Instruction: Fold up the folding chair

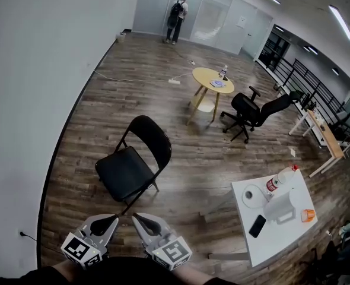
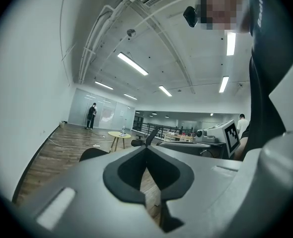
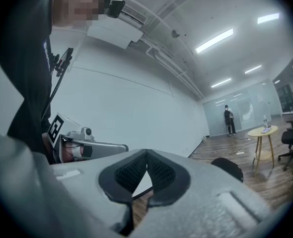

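The left gripper point(image 1: 110, 221) is held level, its fingers point(image 2: 129, 171) closed together on nothing. Ahead of the 2 grippers, untouched, the black folding chair point(image 1: 130, 170) stands unfolded on the wood floor point(image 1: 181, 129). The right gripper point(image 1: 139, 218) has its fingers point(image 3: 130, 175) likewise closed, empty. A white bench point(image 1: 285, 239) stands further right.

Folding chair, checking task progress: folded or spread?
Spread: the folding chair stands on its legs, seat level, backrest up.

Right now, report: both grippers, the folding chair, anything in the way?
Left gripper shut, empty. Right gripper shut, empty. Folding chair stands unfolded ahead, untouched. Nothing in between.
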Demonstrator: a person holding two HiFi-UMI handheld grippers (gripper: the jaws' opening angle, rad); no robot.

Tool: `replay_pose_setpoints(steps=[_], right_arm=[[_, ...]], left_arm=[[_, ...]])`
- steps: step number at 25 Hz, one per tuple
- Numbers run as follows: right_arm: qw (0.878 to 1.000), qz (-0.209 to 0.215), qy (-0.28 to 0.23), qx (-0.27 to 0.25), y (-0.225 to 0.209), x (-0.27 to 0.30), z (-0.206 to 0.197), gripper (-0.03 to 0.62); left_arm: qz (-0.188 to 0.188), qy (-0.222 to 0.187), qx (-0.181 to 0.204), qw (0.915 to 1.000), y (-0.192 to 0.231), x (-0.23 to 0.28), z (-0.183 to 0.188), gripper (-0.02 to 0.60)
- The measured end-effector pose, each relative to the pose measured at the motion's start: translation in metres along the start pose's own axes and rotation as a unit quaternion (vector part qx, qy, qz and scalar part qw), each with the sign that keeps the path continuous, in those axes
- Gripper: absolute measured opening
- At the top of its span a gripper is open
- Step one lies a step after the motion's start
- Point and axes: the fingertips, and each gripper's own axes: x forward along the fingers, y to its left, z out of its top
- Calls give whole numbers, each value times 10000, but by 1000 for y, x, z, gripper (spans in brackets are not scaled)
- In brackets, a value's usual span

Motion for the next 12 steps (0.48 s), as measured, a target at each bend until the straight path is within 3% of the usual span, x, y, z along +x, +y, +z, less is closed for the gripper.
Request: replay_pose_setpoints(steps=[12], right_arm=[[9993, 330, 49, 139, -53, -34, -5, 14]], left_arm=[[633, 15, -116, 9979, -11, 37, -8, 2]])
